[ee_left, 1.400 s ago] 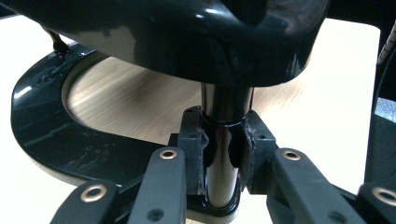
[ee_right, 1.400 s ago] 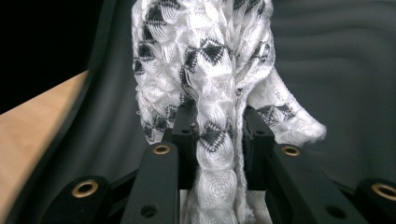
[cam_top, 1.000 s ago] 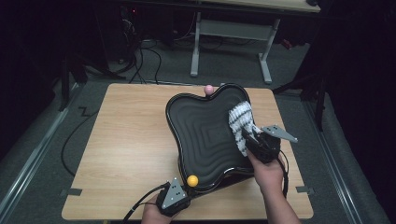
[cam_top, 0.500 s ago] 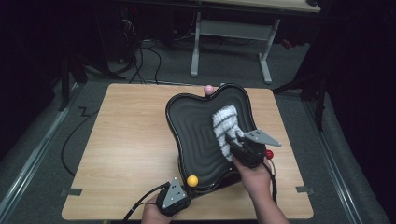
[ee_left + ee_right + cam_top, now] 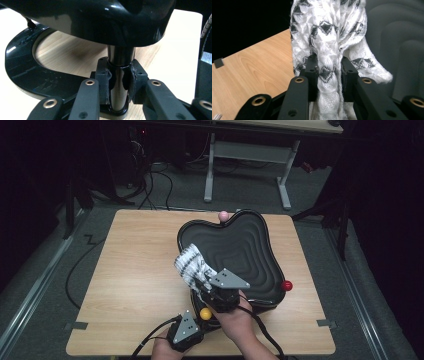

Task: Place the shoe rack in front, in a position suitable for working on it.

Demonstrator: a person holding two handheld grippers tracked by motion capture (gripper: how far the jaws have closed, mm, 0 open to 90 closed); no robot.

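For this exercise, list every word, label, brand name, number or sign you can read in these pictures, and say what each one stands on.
None can be read.
The black tray and its post, clamped in the left claw: glossy and unmarked.
The white and black cloth, pinched in the right claw: a woven pattern, no lettering.
The wooden table: bare grain, plus small grey tape pieces without writing.

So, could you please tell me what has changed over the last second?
The right claw, shut on the white-and-black knitted cloth, swept it from the right side of the black ridged tray to its left rim. The left claw stayed clamped on the tray's black stand post.
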